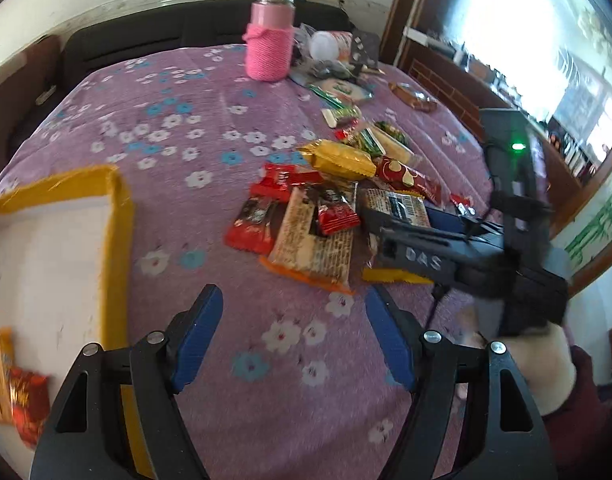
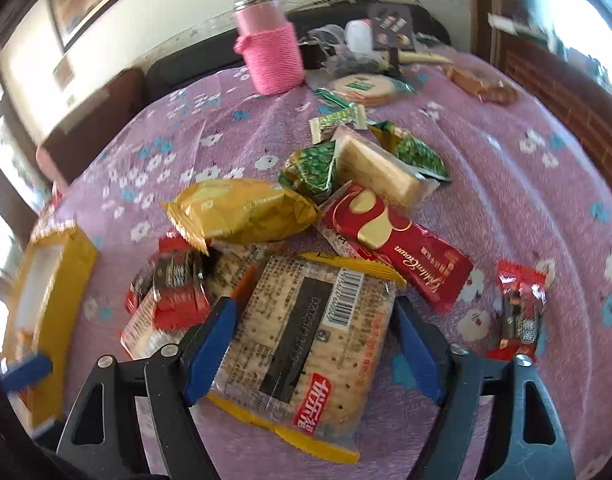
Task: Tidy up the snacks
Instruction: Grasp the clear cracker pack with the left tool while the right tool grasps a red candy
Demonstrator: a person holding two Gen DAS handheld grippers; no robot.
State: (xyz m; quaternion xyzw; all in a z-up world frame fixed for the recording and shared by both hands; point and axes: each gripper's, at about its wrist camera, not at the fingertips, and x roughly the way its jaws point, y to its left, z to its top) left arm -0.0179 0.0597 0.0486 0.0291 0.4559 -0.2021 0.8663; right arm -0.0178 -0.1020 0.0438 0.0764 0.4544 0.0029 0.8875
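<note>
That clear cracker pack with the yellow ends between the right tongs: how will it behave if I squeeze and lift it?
The cracker pack looks flat and fairly stiff, so it should lift as a slab. Its glossy film may slip on the blue pads. The crackers seem brittle, so squeeze gently. It overlaps another clear pack, which may shift.

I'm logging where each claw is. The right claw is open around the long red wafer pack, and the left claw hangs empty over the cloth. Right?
Not quite. The right claw straddles the clear cracker pack with yellow ends, not the long red wafer pack, which lies beyond it, as the right wrist view shows. The left claw is indeed empty over the cloth.
</note>
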